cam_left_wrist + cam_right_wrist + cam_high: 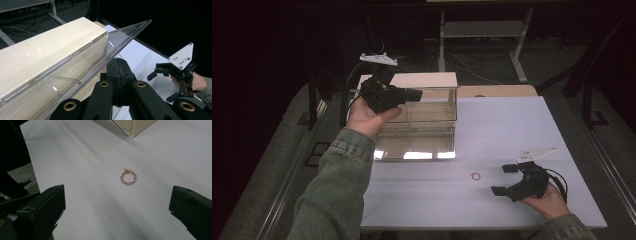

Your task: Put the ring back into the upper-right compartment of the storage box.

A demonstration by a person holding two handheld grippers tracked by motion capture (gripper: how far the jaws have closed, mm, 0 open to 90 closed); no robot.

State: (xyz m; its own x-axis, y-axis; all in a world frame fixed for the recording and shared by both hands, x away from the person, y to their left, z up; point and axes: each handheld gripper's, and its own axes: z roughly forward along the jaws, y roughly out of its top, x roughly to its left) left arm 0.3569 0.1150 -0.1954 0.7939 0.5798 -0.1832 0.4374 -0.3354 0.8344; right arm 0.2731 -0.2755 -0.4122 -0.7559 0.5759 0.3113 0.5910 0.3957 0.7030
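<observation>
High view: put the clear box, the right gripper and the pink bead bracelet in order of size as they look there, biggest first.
1. The clear box, by far the largest.
2. The right gripper, nearer the camera, which may flatter it a little.
3. The pink bead bracelet, a tiny ring on the white table.

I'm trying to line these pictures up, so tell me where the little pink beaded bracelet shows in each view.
High view: the small pink beaded bracelet lies on the white table, low centre, just left of the right claw.
Left gripper view: I can't make it out.
Right gripper view: centre, ahead of the open jaws.
Shared landmark: the clear plastic box with a cream lid, top in the right gripper view.
</observation>
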